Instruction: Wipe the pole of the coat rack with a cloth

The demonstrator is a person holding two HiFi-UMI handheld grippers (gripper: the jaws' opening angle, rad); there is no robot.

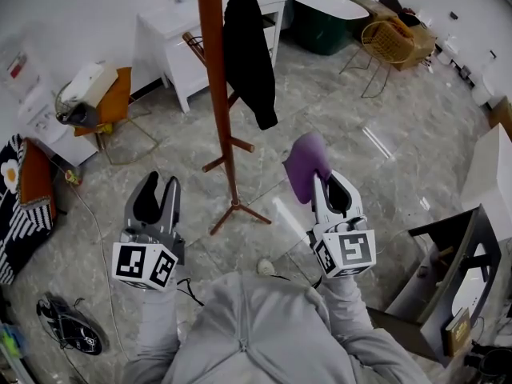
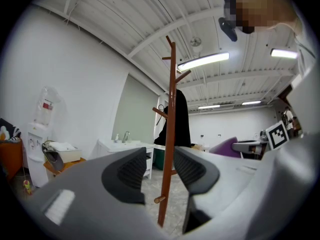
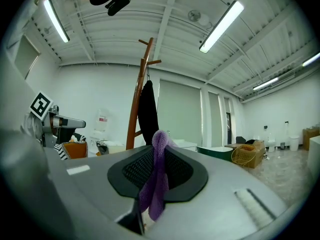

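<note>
A brown wooden coat rack pole point(image 1: 216, 78) rises from splayed feet on the floor, with a black coat point(image 1: 248, 50) hanging from a peg. My right gripper point(image 1: 320, 184) is shut on a purple cloth point(image 1: 306, 163), held right of the pole's lower part and apart from it. In the right gripper view the purple cloth point(image 3: 156, 179) is pinched between the pads, with the pole point(image 3: 135, 111) behind to the left. My left gripper point(image 1: 158, 200) stands open and empty, left of the rack's feet. Through its jaws, in the left gripper view, the pole point(image 2: 169, 134) shows some way off.
A white vanity point(image 1: 188, 34) stands behind the rack. An orange stool with a bin point(image 1: 96, 98) is at left. A wire basket chair point(image 1: 384, 42) sits at the back right, and a white cabinet and desk point(image 1: 488, 182) at right. Shoes point(image 1: 68, 334) lie near my left foot.
</note>
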